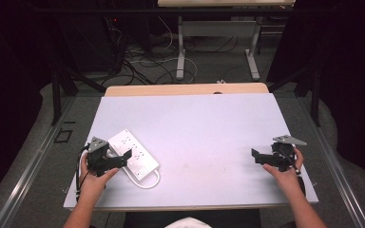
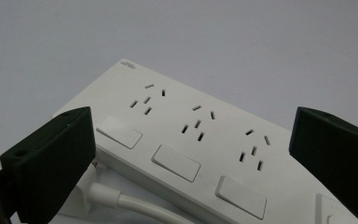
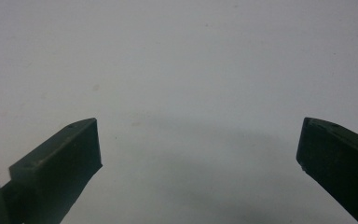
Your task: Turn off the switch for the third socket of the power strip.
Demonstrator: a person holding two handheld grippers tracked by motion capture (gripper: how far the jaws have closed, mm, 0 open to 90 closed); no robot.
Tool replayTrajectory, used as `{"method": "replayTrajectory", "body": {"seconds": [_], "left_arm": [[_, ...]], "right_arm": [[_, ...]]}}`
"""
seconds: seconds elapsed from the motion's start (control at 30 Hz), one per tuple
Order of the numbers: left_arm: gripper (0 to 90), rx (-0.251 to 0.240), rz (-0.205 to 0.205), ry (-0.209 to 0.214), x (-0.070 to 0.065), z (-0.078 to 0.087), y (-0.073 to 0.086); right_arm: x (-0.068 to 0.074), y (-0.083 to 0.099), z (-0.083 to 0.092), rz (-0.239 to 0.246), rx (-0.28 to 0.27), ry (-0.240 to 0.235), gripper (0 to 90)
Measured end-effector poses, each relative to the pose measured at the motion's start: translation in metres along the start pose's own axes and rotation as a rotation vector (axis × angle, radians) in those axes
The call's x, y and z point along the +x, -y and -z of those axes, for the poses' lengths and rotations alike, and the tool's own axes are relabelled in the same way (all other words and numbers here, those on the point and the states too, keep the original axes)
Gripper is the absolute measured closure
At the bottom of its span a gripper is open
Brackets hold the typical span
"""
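While both jaws gape, the left gripper (image 1: 119,159) straddles the power strip (image 1: 133,154), cord (image 1: 147,183) beside.

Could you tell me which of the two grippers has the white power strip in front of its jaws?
The left gripper: the white plastic power strip lies just beyond its open jaws; the right gripper faces bare table.

A white table (image 1: 204,128) carries a white power strip (image 1: 133,153) with its cord near the left front

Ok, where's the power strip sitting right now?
In the high view the white power strip lies near the table's front-left corner, angled, right beside the left gripper, whose open jaws frame it without touching in the left gripper view.
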State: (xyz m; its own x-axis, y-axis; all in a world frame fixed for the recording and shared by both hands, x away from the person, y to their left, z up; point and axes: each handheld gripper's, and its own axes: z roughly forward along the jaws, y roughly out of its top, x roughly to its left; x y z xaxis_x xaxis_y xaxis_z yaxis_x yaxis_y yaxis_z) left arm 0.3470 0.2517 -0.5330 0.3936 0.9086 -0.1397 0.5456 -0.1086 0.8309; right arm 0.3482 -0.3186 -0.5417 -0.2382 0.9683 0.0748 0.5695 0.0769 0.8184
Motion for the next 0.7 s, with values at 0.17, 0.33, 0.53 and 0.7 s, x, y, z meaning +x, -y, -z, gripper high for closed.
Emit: {"method": "replayTrajectory", "body": {"seconds": [0.17,0.33,0.53,0.7], "left_arm": [[0.3,0.005,-0.004,0.005,0.000,0.000,-0.001],[0.3,-0.006,-0.006,0.011,0.000,0.004,-0.002],[0.4,-0.004,-0.010,0.012,-0.001,0.006,-0.005],[1.5,0.007,0.004,0.014,0.000,0.006,-0.006]], "right_arm": [[0.008,-0.001,0.008,0.002,-0.021,-0.006,0.0],[0.016,0.000,0.013,0.028,-0.029,-0.019,0.0],[0.022,0.001,0.014,0.033,-0.031,-0.040,0.0],[0.023,0.000,0.013,0.044,-0.038,-0.052,0.0]]}}
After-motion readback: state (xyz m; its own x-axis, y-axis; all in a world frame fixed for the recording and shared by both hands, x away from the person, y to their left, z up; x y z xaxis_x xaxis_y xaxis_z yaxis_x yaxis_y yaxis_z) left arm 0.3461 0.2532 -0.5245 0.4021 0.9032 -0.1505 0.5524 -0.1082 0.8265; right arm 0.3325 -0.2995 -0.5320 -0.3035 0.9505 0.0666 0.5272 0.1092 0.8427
